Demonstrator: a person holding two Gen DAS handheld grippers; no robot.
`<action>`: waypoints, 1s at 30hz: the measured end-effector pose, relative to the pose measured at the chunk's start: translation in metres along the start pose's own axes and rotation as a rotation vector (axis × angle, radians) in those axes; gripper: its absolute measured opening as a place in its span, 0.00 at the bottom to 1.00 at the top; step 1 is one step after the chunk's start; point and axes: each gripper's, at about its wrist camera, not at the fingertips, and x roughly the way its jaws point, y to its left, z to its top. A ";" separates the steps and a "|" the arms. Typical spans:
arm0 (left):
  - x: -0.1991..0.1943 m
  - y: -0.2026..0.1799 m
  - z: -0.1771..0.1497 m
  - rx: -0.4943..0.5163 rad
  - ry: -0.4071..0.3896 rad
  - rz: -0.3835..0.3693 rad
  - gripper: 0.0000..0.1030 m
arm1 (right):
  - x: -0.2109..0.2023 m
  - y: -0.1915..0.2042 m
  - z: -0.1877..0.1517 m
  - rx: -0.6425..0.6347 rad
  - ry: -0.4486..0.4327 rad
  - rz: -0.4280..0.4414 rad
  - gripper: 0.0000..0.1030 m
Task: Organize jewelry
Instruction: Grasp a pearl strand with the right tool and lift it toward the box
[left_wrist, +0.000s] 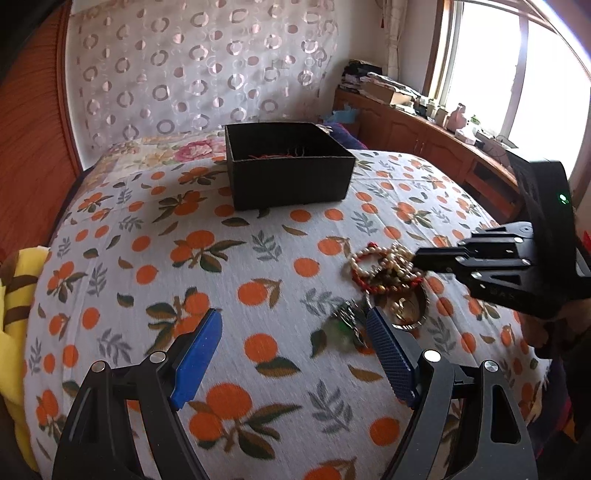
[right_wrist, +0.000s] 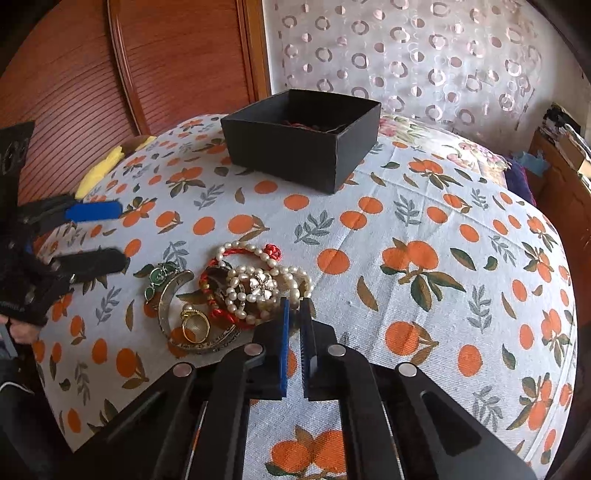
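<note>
The bed (right_wrist: 424, 206), covered in an orange-print sheet, carried a black box (right_wrist: 301, 138) at twelve o'clock. The jewelry pile (right_wrist: 236, 291) lay at the centre, with pearl bracelets and a gold ring (right_wrist: 195, 323). The left tongs (left_wrist: 295, 354) stood wide open and empty at nine o'clock. The right tongs (right_wrist: 293, 314) were closed at the pile's six o'clock edge; whether they pinched a strand, I could not tell.

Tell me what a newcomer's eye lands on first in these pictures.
First, the tangled pile of jewelry, pearl bracelets, red cord and a gold ring, on the orange-print bedspread. The right gripper is shut at the pile's edge. Behind stands an open black box, and the left gripper is open.
</note>
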 end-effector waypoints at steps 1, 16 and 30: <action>-0.002 -0.002 -0.002 0.000 0.000 -0.001 0.75 | -0.002 -0.001 0.000 0.006 -0.012 -0.007 0.06; -0.029 -0.018 -0.018 0.004 -0.036 0.000 0.75 | -0.090 0.004 0.014 0.041 -0.250 -0.031 0.06; -0.024 -0.021 -0.020 0.001 -0.026 -0.011 0.75 | -0.158 -0.010 0.036 0.051 -0.421 -0.110 0.06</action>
